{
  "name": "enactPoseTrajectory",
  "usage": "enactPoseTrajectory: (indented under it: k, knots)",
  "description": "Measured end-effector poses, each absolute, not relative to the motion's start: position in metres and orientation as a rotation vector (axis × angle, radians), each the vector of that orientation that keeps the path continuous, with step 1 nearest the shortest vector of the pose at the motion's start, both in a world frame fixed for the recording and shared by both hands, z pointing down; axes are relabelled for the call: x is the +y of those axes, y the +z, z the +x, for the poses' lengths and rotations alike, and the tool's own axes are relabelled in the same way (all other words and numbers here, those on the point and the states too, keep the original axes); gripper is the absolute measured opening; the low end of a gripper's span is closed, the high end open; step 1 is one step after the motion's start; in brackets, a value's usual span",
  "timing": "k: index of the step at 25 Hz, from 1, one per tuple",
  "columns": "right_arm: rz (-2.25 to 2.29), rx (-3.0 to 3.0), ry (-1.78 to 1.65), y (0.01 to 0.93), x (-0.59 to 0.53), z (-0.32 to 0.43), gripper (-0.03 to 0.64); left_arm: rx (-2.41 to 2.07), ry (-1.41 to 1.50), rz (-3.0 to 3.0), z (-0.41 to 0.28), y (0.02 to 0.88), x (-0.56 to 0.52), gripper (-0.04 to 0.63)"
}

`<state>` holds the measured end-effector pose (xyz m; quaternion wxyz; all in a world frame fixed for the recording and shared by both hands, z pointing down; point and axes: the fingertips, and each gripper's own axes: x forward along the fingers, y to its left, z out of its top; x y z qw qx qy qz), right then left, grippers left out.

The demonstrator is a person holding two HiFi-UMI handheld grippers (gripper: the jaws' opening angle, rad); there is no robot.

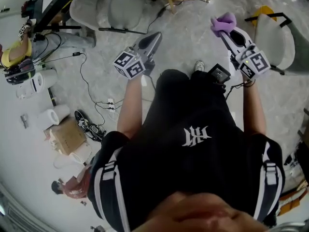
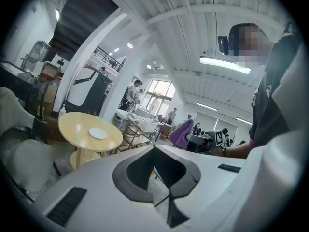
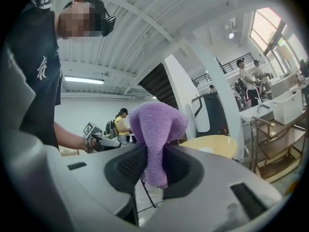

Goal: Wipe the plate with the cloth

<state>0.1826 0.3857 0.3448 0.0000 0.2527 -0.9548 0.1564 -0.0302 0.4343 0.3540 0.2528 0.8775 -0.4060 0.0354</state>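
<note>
Yellow round table with white plate; purple cloth pinched in right claw; left claw clenched empty.

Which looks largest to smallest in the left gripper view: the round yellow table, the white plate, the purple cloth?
1. round yellow table
2. purple cloth
3. white plate
Cloth and plate look close, and the cloth is nearer the camera, so that order is unsure.

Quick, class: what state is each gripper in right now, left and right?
The left gripper is closed, with nothing between its jaws.
The right gripper is closed on the purple cloth.
</note>
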Motion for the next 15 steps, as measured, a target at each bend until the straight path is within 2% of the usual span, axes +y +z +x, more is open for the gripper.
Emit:
enactPoseTrajectory:
  k: [15]
  knots:
    - [0.789, -2.891, 0.504, 0.365, 0.249, 0.102, 0.09, -1.028, 0.032, 2.377, -0.097, 0.389, 0.278, 0.012]
